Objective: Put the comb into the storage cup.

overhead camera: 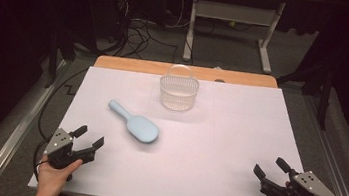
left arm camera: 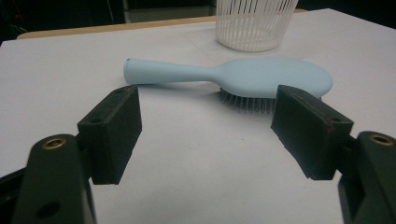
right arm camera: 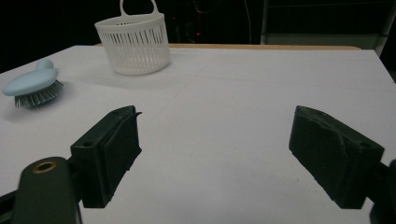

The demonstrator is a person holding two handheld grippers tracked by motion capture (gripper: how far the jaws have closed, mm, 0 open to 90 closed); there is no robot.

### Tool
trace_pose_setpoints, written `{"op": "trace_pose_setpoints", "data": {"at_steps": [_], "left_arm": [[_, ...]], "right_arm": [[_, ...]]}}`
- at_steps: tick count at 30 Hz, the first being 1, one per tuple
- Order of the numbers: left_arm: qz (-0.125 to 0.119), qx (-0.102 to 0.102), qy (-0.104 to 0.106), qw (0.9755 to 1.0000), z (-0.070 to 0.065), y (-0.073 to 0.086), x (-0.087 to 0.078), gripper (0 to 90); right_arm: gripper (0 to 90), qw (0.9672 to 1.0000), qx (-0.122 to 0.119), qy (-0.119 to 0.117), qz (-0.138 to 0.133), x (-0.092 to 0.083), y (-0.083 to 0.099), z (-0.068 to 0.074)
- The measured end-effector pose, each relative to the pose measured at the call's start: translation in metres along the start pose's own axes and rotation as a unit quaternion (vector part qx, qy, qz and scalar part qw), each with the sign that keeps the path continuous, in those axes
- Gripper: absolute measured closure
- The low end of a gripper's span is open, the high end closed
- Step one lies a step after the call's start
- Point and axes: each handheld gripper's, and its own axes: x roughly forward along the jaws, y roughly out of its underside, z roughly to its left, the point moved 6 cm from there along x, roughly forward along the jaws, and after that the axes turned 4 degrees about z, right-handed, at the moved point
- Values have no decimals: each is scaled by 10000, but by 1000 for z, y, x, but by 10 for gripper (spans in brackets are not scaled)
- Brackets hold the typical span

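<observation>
pale-blue hairbrush (overhead camera: 135, 124) lies bristles-down mid-table, near the white basket (overhead camera: 178, 92). left gripper (overhead camera: 87, 141) and right gripper (overhead camera: 268, 168) both gape empty at the near edge. a likely pickup: the left should straddle the slim handle squarely.

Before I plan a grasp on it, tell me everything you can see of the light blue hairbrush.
The hairbrush is pale blue, apparently smooth plastic, with a slim rounded handle widening into an oval head. It lies bristles down on the white table cover, its smooth back facing up; dark, fine bristles show under the head in both gripper views. In the high view its handle points toward the far left. It sits left of centre, apart from the white basket. Nothing but the cover touches it.
</observation>
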Motion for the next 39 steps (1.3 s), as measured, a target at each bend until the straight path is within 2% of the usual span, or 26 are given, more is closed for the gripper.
{"op": "trace_pose_setpoints", "data": {"at_steps": [8,17,21,26,39], "left_arm": [[-34,-15,-2,10000,0,-4,-1,251],[-26,104,-41,9999,-3,-14,0,248],[14,127,27,9999,-4,-16,3,243],[2,62,42,10000,-4,-18,5,243],[13,101,85,9999,-5,-28,13,243]], "right_arm": [[164,10000,-36,25,40,1,1,0],[164,10000,-21,3,23,1,0,0],[165,10000,12,-13,34,1,0,1],[165,10000,23,-21,35,2,1,1],[165,10000,71,-24,30,1,1,0]]}}
